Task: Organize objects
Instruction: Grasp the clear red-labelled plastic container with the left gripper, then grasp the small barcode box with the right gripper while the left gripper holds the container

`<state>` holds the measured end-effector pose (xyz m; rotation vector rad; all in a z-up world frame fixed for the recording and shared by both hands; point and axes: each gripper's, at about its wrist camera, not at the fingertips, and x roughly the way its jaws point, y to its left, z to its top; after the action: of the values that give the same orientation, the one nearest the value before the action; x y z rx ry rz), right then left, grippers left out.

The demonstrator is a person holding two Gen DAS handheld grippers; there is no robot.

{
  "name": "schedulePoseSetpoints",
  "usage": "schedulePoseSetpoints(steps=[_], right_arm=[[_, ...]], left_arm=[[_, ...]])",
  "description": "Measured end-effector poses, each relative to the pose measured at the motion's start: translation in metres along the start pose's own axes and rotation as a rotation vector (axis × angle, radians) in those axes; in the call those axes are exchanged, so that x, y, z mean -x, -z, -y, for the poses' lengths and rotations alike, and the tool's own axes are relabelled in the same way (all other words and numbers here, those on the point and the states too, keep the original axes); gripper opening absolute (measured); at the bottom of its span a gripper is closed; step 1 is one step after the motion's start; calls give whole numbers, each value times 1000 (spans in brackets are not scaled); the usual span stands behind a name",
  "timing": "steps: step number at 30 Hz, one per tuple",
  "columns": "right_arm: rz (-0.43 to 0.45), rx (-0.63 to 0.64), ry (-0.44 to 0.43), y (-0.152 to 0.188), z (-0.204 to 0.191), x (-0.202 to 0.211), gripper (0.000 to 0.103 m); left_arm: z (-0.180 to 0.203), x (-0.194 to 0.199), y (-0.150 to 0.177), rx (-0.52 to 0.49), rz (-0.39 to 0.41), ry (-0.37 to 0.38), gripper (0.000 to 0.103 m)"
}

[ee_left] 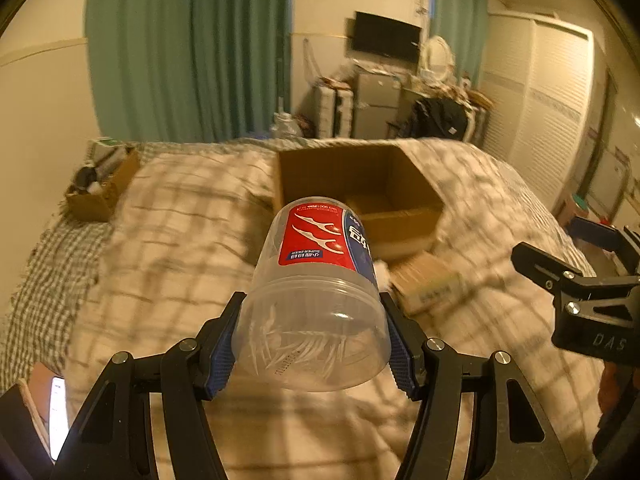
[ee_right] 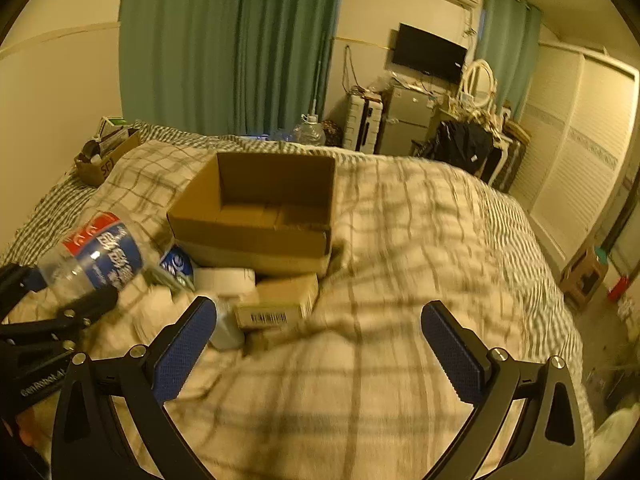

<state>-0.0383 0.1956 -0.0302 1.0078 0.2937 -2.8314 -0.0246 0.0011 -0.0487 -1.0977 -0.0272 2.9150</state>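
Note:
My left gripper is shut on a clear plastic jar with a red and blue label and white picks inside, held above the bed. The jar also shows in the right wrist view, at the left. An open, empty cardboard box sits on the checked blanket ahead; it shows in the right wrist view too. My right gripper is open and empty above the blanket, to the right of a small carton, a white box and a blue-white packet.
A smaller cardboard box with items stands at the bed's far left. A phone lies at the near left. Beyond the bed are green curtains, a small fridge, a TV and a white wardrobe.

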Motion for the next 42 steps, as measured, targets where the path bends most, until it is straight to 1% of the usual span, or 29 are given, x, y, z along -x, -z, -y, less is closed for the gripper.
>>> schedulePoseSetpoints(steps=[3, 6, 8, 11, 14, 17, 20, 22, 23, 27, 32, 37, 42], right_arm=[[-32, 36, -1, -15, -13, -20, 103], [-89, 72, -11, -15, -30, -50, 103], [-130, 78, -17, -8, -40, -72, 103], [-219, 89, 5, 10, -50, -109, 103], [-273, 86, 13, 22, -52, -129, 102], [-307, 103, 14, 29, -55, -140, 101], [-332, 115, 45, 34, -59, -151, 95], [-336, 115, 75, 35, -59, -154, 80], [-337, 116, 74, 35, -59, -154, 74], [-296, 99, 52, 33, -56, -140, 74], [-189, 78, 5, 22, -50, -96, 74], [-118, 79, -38, 20, -45, -52, 73], [-35, 58, -50, 15, -31, -6, 73]], left_arm=[[-18, -7, -5, 31, 3, -23, 65], [-30, -17, -4, 47, -2, -43, 65], [-36, -26, -3, 55, -12, -51, 65], [-41, -37, 2, 64, -25, -46, 65], [-44, -43, 7, 77, -32, -31, 65], [-45, -47, 11, 81, -39, -28, 65], [-45, -52, 14, 78, -53, -8, 65], [-43, -55, 17, 72, -65, 14, 65], [-44, -57, 19, 75, -73, 30, 65], [-41, -52, 24, 74, -75, 39, 65], [-32, -35, 26, 58, -63, 37, 65], [-20, -17, 27, 67, -55, 57, 65], [-8, 8, 16, 59, -8, 56, 65]])
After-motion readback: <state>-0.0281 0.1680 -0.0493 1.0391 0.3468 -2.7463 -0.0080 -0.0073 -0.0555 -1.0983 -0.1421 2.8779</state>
